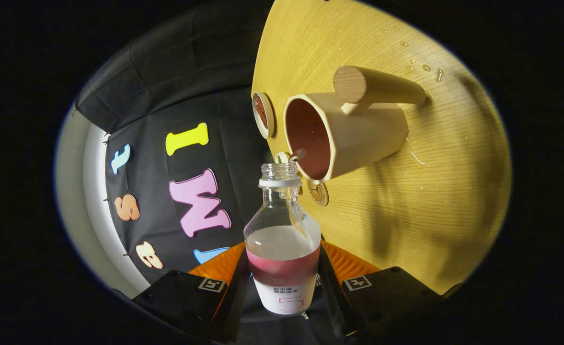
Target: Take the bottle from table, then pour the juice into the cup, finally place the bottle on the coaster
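1. tool (282, 282) grips the bottle (282, 239), one finger on each side of the labelled lower body, both pressing; bottle sits between the fingers, neck pointing forward along them.
2. view is rolled hard: the tabletop (430, 201) stands like a wall on the right, so the tool and bottle look tipped well over on their side, pour pose.
3. bottle mouth is uncapped, just short of the cup (344, 134) rim; cup lies just ahead and slightly right of the mouth, opening facing the bottle.
4. a thin stream or drip seems to bridge mouth and cup rim, hard to tell.
5. liquid fills the lower part of the bottle; upper part clear. judging: pour under way, not finished.
6. round coaster (263, 115) sits left of the cup, close beside it; another small round disc (318, 193) under the cup edge.
7. drops on the tabletop near the cup handle (377, 86); spill risk if the tilt grows.
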`<action>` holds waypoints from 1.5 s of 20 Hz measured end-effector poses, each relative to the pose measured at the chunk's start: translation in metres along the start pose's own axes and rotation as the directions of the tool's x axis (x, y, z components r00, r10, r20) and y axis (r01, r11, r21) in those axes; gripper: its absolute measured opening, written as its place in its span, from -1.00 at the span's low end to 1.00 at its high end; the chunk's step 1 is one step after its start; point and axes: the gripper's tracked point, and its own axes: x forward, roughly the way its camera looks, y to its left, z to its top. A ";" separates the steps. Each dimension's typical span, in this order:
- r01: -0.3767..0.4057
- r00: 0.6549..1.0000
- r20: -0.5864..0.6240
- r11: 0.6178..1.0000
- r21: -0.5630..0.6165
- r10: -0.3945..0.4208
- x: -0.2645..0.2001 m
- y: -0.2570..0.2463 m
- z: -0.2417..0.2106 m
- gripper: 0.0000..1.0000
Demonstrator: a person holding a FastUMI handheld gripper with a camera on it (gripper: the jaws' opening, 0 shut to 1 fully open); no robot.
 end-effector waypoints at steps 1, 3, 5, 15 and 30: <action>0.003 1.000 -0.007 1.000 0.004 -0.002 0.000 0.002 -0.001 0.48; 0.001 1.000 -0.013 1.000 0.014 -0.001 -0.001 0.006 -0.001 0.48; 0.002 1.000 -0.017 1.000 0.025 -0.001 -0.002 0.007 0.000 0.48; 0.015 0.999 -0.032 0.998 0.067 -0.013 -0.007 0.012 -0.002 0.48; -0.009 0.999 -0.049 0.993 0.116 0.015 0.003 0.030 0.002 0.48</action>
